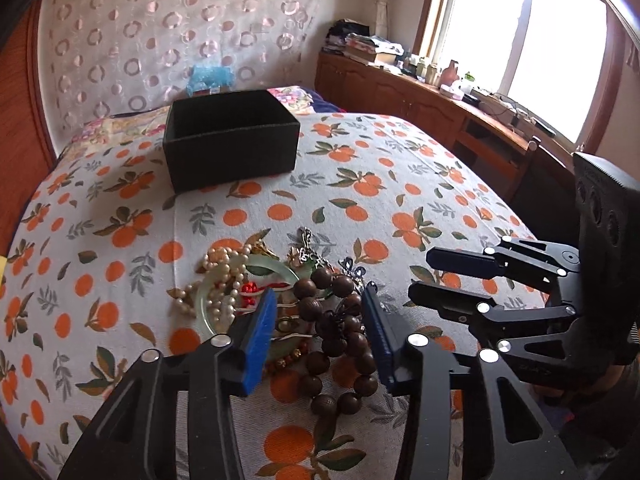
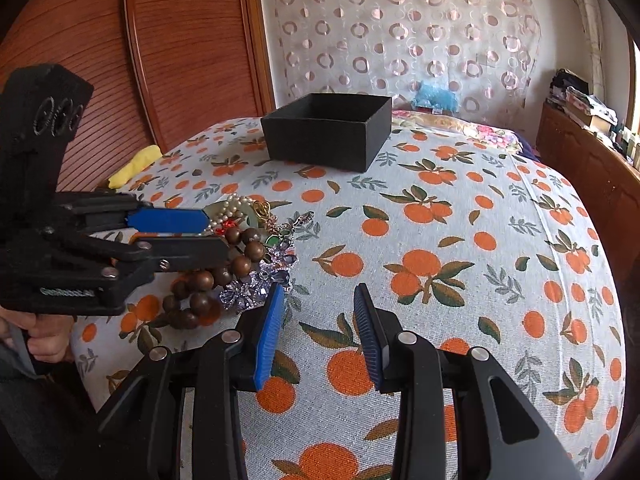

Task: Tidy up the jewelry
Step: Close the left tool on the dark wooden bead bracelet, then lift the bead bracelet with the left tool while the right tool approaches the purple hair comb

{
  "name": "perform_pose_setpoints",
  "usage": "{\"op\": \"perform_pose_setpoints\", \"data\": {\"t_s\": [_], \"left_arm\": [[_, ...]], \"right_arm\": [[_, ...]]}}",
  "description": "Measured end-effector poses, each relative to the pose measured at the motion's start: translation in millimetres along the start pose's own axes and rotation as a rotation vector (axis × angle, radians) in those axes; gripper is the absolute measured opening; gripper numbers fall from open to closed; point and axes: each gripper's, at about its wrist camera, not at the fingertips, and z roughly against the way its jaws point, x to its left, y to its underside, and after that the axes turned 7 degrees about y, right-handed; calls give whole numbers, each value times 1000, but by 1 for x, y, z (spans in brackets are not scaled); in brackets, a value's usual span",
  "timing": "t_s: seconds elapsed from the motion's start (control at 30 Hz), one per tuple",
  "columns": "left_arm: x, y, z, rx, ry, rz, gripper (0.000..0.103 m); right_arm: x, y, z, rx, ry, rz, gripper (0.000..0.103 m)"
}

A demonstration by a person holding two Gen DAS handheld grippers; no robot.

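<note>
A bed fills the room, spread with an orange-print cover, and a black box stands open-topped further up it, well apart from the jewelry pile. My left gripper points down into that pile with the wooden bead bracelet lying between its fingers, its loop strung out toward me along them. The jaws stand half-narrowed on either side of the beads, and I see no pad pressing yet. My right gripper hangs beside the pile over bare cover, part open, holding nothing. The left is plainly the nearer.
</note>
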Motion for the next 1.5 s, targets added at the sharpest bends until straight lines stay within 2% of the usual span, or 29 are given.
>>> {"op": "perform_pose_setpoints", "data": {"t_s": [0.23,0.27,0.43,0.87,1.2,1.3,1.37,1.43,1.5], "left_arm": [[-1,3,-9,2,-20,3,37],[-2,3,-8,-2,-20,-3,27],[-5,3,-3,-20,-32,-22,12],[5,-13,56,-179,-5,12,12],[1,-20,98,-278,-20,-8,12],[3,-21,106,-298,-33,-10,12],[6,-21,109,-305,-37,-5,12],[10,-20,111,-310,-44,3,12],[13,-19,112,-311,-49,9,12]], "right_arm": [[1,0,-1,-3,-1,3,39],[0,0,-1,-2,0,2,39],[0,0,-1,-2,-1,2,39],[0,0,-1,-2,-1,5,39],[7,-2,-4,9,14,30,39],[10,-4,-4,12,-6,31,39],[14,-6,-6,13,-14,39,44],[18,-9,-5,3,-18,47,61],[21,-14,-6,4,-30,55,62]]}}
